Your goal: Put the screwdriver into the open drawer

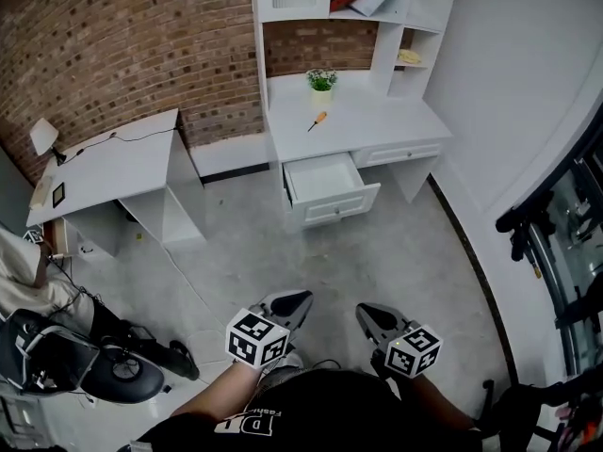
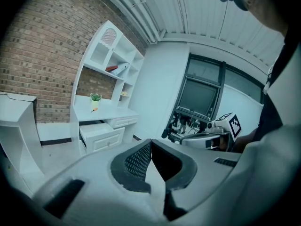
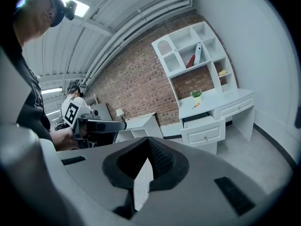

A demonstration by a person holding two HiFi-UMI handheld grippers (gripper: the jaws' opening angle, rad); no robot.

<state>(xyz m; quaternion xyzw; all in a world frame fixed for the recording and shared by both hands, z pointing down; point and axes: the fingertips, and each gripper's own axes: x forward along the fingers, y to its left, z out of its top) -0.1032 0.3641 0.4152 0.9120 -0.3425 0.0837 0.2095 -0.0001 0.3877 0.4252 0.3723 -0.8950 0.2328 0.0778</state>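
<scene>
A small screwdriver (image 1: 318,120) with an orange handle lies on the white desk (image 1: 377,121) at the far side of the room, just below a potted plant (image 1: 322,81). The drawer (image 1: 325,188) under that desk stands pulled open and looks empty. The same screwdriver (image 3: 195,105) and drawer (image 3: 203,128) show small in the right gripper view, and the drawer (image 2: 101,134) also in the left gripper view. My left gripper (image 1: 300,299) and right gripper (image 1: 363,313) hang side by side over the floor, far from the desk. Both are shut with nothing between the jaws.
A second white desk (image 1: 104,168) with a lamp (image 1: 42,136) stands at the left against the brick wall. A shelf unit (image 1: 353,8) rises above the far desk. A seated person (image 1: 28,285) and dark gear (image 1: 66,356) are at the left; black equipment (image 1: 556,243) lines the right.
</scene>
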